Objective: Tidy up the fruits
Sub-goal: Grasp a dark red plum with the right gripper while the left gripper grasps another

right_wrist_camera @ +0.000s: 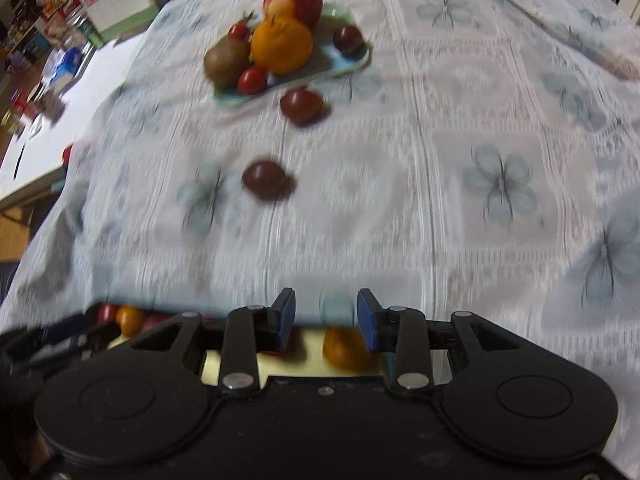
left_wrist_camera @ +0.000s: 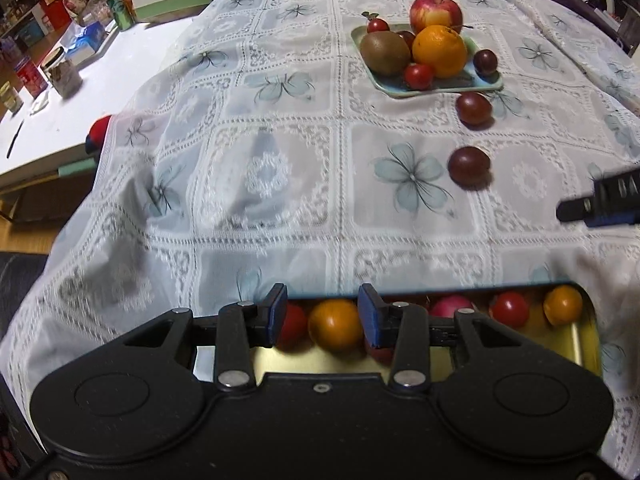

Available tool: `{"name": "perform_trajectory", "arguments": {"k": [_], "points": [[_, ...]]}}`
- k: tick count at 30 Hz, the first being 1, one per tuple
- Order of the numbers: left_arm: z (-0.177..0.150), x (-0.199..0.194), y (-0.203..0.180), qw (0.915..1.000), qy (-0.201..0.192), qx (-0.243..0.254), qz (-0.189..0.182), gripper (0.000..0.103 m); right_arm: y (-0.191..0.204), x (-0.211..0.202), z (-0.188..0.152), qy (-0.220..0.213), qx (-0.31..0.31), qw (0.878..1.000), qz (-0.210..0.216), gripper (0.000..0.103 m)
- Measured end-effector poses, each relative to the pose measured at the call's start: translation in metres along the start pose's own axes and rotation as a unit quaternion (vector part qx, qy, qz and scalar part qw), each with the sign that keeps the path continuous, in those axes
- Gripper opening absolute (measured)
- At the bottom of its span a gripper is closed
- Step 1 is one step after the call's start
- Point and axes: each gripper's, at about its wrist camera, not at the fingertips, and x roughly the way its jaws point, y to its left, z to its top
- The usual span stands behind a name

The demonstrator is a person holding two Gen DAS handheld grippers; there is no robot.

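Floral tablecloth (left_wrist_camera: 280, 168) — cluttered, perhaps shelved, room.

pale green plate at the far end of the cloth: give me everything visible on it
The pale green plate is a shallow rounded-square dish with a raised rim, glossy like ceramic or plastic. It sits flat on the floral tablecloth, far from both claws. It is crowded: an apple at the back, an orange, a kiwi, and several small red and dark round fruits. Two dark fruits lie off it on the cloth; the nearer one sits well clear.
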Motion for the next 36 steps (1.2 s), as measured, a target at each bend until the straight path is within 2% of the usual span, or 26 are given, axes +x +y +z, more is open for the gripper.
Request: {"name": "perform_trajectory", "arguments": {"k": [7, 15, 22, 30, 33, 36], "points": [[0.025, 0.015, 0.006, 1.0, 0.007, -0.004, -0.003, 0.049, 0.004, 0.034, 0.06, -0.011, 0.029, 0.999, -0.007, 0.038], [0.042, 0.033, 0.016, 0.9998, 0.015, -0.014, -0.004, 0.049, 0.026, 0.067, 0.109, -0.041, 0.025, 0.999, -0.019, 0.043], [0.049, 0.046, 0.026, 0.9995, 0.025, -0.02, -0.006, 0.049, 0.038, 0.091, 0.13, -0.048, 0.037, 0.998, -0.029, 0.047], [0.055, 0.054, 0.029, 0.9994, 0.029, -0.02, -0.007, 0.049, 0.046, 0.117, 0.136, -0.036, 0.028, 0.998, -0.052, 0.048], [0.057, 0.055, 0.027, 0.9994, 0.028, -0.017, -0.007, 0.049, 0.047, 0.118, 0.133, -0.053, 0.031, 0.997, -0.055, 0.045], [0.058, 0.056, 0.022, 0.9994, 0.03, -0.015, -0.008, 0.049, 0.046, 0.114, 0.131, -0.058, 0.013, 0.997, -0.041, 0.044]]}}
